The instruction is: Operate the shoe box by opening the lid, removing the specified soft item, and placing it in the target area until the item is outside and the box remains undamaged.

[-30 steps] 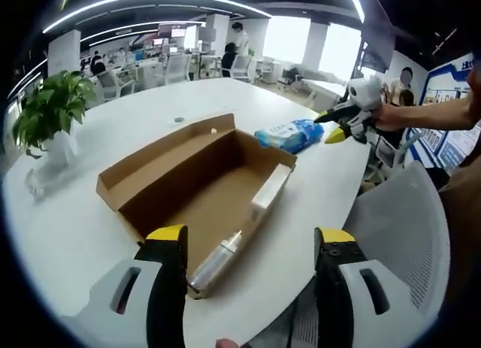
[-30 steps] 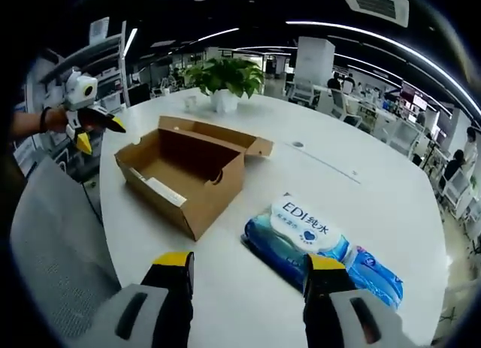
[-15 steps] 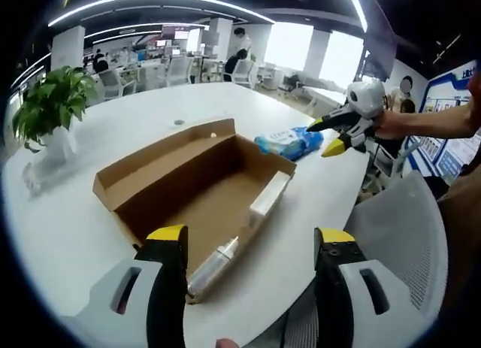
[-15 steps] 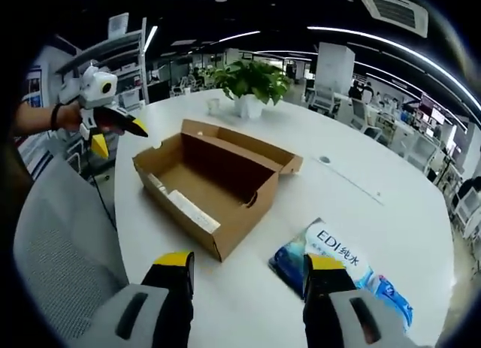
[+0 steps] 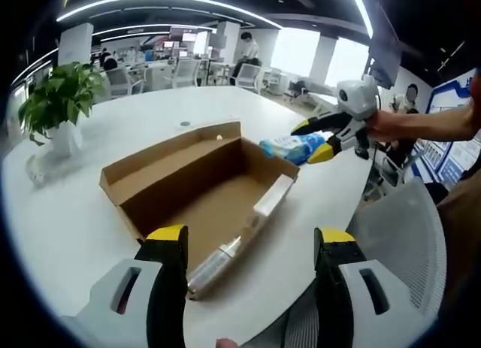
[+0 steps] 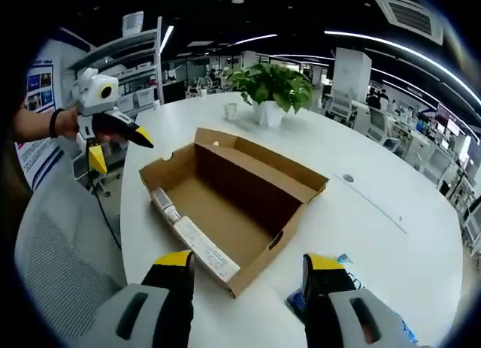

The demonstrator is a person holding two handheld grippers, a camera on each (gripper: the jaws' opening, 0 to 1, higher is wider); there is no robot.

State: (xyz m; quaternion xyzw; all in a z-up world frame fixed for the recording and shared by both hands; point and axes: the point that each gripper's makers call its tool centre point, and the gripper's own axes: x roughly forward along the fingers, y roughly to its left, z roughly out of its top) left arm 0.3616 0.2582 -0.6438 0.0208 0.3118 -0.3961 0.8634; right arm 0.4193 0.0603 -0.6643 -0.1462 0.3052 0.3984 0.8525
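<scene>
The brown shoe box (image 5: 203, 190) lies on the white table (image 5: 90, 228) with its lid folded back. Inside it are a silver cylinder (image 5: 214, 261) and a flat white packet (image 5: 272, 196). A blue pack of wipes (image 5: 289, 146) rests on the table beside the box's far end. My right gripper (image 5: 312, 140) hovers open right at that pack. My left gripper (image 5: 252, 237) stands open and empty at the box's near end. In the right gripper view, the box (image 6: 233, 205) sits ahead of the open right gripper (image 6: 249, 261). The wipes (image 6: 295, 300) peek out at the bottom, and the left gripper (image 6: 120, 149) hangs at the left.
A potted plant (image 5: 56, 100) in a white pot stands on the table's far side, also the plant (image 6: 274, 89) behind the box. A grey mesh chair (image 5: 406, 235) stands at the table edge, seen as the chair (image 6: 60, 250). Office desks and people fill the background.
The right gripper has swung from the wipes toward the box, so the box now sits between its jaws and the wipes slid to the bottom. The wipes stay on the table.
</scene>
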